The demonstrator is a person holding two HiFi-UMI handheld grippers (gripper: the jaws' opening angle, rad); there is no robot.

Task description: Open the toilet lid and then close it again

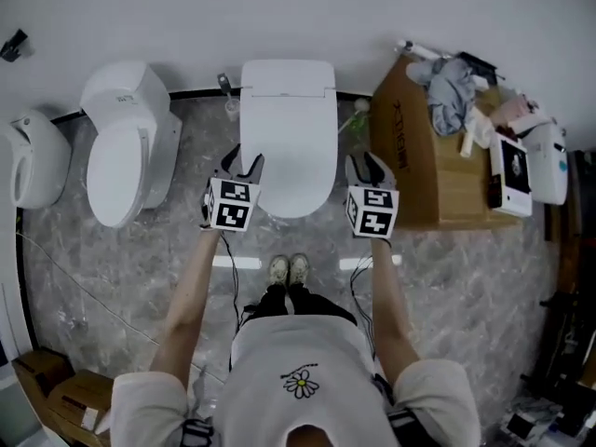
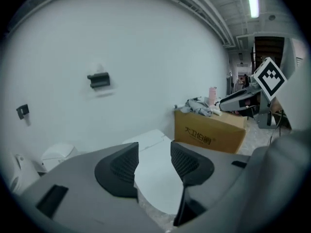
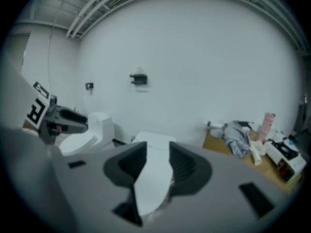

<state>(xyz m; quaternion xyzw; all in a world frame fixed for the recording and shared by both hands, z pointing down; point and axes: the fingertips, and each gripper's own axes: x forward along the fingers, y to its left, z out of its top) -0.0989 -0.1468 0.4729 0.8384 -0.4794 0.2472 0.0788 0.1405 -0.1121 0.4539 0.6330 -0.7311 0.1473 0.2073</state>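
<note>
A white toilet (image 1: 287, 138) with its lid down stands against the wall, straight ahead of the person. It also shows past the jaws as the toilet (image 2: 155, 178) in the left gripper view and the toilet (image 3: 150, 178) in the right gripper view. My left gripper (image 1: 242, 168) hangs in the air off the lid's left front edge, open, nothing between its fingers. My right gripper (image 1: 370, 168) hangs off the lid's right side, open and empty too. Neither touches the lid.
A second white toilet (image 1: 126, 147) stands to the left, with a white fixture (image 1: 33, 161) beyond it. A cardboard box (image 1: 410, 156) heaped with cloth and bottles sits close on the right. The floor (image 1: 112, 277) is grey marble, with cables and small boxes at the lower left.
</note>
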